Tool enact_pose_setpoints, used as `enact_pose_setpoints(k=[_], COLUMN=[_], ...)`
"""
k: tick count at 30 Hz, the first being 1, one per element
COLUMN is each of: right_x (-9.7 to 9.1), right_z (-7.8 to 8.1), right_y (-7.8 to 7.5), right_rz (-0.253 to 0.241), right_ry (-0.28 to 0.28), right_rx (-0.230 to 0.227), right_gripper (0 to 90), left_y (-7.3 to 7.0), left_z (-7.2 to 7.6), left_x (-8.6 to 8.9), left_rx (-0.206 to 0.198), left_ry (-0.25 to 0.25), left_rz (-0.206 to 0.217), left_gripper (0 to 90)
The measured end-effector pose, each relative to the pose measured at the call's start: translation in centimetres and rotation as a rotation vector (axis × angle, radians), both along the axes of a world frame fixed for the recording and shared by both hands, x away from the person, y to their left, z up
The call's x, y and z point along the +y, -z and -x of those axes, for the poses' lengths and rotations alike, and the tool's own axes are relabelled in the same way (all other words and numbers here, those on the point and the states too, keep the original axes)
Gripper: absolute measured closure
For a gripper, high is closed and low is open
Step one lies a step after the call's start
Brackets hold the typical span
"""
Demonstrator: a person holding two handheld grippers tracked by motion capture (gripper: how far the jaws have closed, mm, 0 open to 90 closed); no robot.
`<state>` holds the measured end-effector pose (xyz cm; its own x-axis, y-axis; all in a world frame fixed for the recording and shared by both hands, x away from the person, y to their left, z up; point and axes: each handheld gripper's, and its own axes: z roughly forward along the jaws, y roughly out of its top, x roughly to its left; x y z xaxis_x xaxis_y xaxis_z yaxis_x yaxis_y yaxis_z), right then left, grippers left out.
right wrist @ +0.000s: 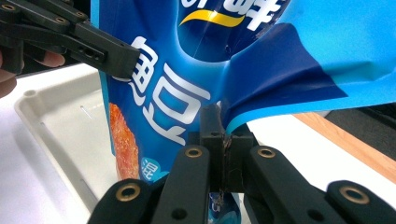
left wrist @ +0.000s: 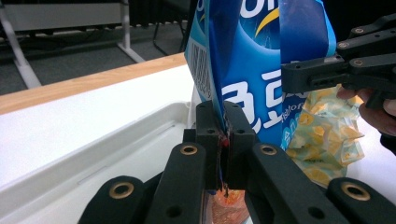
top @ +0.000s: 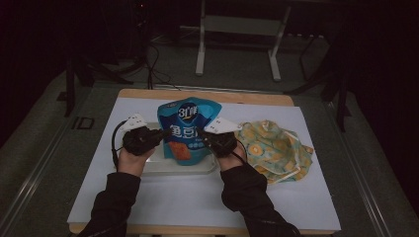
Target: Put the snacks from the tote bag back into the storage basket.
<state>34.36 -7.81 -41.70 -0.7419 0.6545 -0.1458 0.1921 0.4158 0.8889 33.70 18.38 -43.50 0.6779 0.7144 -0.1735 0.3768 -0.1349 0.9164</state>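
Room: dim around us, with a pale metal frame (top: 237, 34) standing on the floor at 12 o'clock beyond the tabletop (top: 197, 197).
Tabletop: we see a wooden top under a white sheet, with a shallow white tray (top: 163, 165) near its middle.
Snack bag: the blue snack bag (top: 188, 131) stands upright over the tray, between our two claws, with white characters and an orange picture on its front.
Left claw: we hold the left claw (top: 157, 134) clamped on the bag's edge at 9 o'clock; in the left gripper view its jaws stand pressed together on the blue film.
Right claw: the right claw (top: 203, 134) pinches the bag's edge at 3 o'clock; in the right gripper view its jaws are closed on a fold of the film.
Cloth: a yellow-patterned cloth (top: 272, 148) lies bunched at 3 o'clock of the bag, just beside our right hand (top: 225, 148).
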Motion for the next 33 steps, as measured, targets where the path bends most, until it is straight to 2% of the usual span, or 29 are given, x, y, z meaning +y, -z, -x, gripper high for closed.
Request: enact_pose_setpoints(k=[8,10,22,28,33], right_x=[-0.4,-0.3,-0.5,-0.7,-0.9], right_z=[-0.3,-0.2,0.2,0.4,0.5], right_y=[1.3,1.6,1.8,1.7,1.6], right_rz=[-0.010,0.000,-0.016,-0.012,-0.023], right_ry=[-0.011,-0.017,-0.034,-0.046,-0.046], right_rx=[0.020,0.021,0.027,0.027,0.035], right_gripper=[89.4,89.4,89.2,88.4,84.5], left_y=[1.1,1.4,1.9,1.9,2.1], left_z=[0.0,0.0,0.3,0.6,0.8], left_x=[-0.1,0.0,0.5,0.6,0.6], left_rx=[0.013,0.014,-0.001,-0.004,0.001], left_ry=[0.004,0.006,0.031,0.031,0.035], left_rz=[-0.007,0.008,0.023,0.013,0.036], left_gripper=[88.2,88.2,86.9,83.2,76.0])
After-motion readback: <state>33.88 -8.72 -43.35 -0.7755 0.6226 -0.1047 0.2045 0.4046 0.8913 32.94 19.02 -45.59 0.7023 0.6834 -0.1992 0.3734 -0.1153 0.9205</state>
